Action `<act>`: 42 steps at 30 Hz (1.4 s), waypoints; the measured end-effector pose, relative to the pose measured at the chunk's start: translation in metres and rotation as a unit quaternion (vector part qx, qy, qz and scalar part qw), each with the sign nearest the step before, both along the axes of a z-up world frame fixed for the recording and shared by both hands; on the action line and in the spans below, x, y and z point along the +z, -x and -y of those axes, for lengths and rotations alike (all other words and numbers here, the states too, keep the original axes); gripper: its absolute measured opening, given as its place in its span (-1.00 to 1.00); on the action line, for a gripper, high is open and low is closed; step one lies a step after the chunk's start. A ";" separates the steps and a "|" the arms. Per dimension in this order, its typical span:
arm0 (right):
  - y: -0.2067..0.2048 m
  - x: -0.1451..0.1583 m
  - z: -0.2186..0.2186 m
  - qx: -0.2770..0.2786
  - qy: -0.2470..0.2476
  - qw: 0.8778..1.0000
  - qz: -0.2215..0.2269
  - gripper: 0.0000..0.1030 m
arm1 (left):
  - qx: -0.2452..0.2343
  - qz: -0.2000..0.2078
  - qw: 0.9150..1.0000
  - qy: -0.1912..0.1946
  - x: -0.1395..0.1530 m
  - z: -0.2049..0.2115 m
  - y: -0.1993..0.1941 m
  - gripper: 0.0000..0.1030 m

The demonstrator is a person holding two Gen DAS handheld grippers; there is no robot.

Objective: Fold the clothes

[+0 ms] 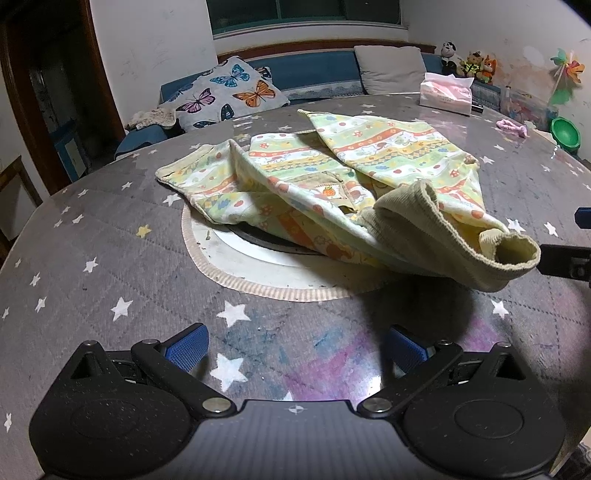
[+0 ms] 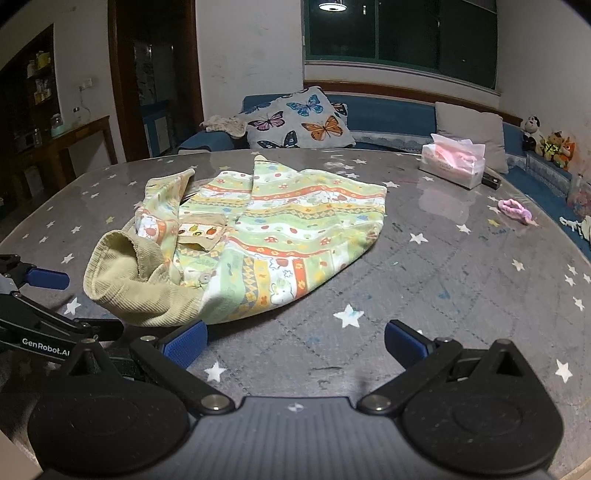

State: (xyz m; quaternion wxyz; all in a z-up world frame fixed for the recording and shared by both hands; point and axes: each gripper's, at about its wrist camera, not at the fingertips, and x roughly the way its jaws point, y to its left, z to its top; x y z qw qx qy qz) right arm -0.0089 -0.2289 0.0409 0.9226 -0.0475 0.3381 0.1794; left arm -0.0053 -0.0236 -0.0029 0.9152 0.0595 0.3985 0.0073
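**Grey quilted star cloth under glossy cover; garment lies mid-table, both grippers empty**

Grey fabric printed with white stars covers the round table (image 2: 461, 280), and a clear glossy sheet over it throws back reflections of the room. From the left wrist view I see a round cut-out with a pale ribbed trim (image 1: 273, 284) in the table's middle, partly under the garment.

The small patterned garment (image 2: 280, 229), striped green, orange and yellow with a beige ribbed cuff (image 2: 125, 280), lies crumpled on the table, the cuff end nearest me. In the left wrist view that cuff (image 1: 513, 254) looks raised off the cloth, though I cannot confirm it.

My left gripper (image 1: 295, 350) has its blue pads spread wide, nothing between them, short of the garment. My right gripper (image 2: 293, 341) is likewise spread wide and empty; its left pad (image 2: 184, 345) sits just beside the garment's near edge, and I cannot tell whether they touch.

Room notes: a tissue box (image 2: 452, 164) stands at the far right of the table, a pink fabric item (image 2: 515, 210) near the right rim. Behind runs a blue bench sofa (image 2: 388, 118) with a butterfly cushion (image 2: 301, 123), a plain grey cushion (image 2: 469, 129) and soft toys (image 2: 550, 142) at the corner. A dark window (image 2: 399, 33) sits above it, a dark wooden doorway (image 2: 155, 81) to the left.
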 end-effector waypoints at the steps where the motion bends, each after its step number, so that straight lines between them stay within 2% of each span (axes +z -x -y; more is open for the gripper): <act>1: 0.000 -0.001 -0.001 0.001 0.000 1.000 -0.001 1.00 | 0.000 0.000 1.000 -0.001 0.000 0.000 0.000 1.00; 12: -0.006 0.008 -0.002 -0.006 -0.020 1.000 0.012 1.00 | 0.005 0.001 1.000 -0.008 0.003 -0.004 -0.003 1.00; 15: -0.010 0.007 -0.010 0.007 -0.025 1.000 0.010 1.00 | 0.011 0.003 1.000 -0.009 0.004 -0.008 -0.004 1.00; 21: -0.015 -0.011 -0.037 0.051 -0.003 0.999 -0.013 1.00 | 0.025 0.003 1.000 -0.013 0.006 -0.016 -0.005 1.00; 29: -0.014 -0.030 -0.053 0.064 0.059 0.996 -0.020 1.00 | 0.037 0.007 0.999 -0.012 0.011 -0.021 -0.008 1.00; 42: -0.004 -0.022 -0.042 0.071 0.044 0.996 -0.021 1.00 | 0.037 0.011 0.999 -0.017 0.015 -0.019 -0.010 1.00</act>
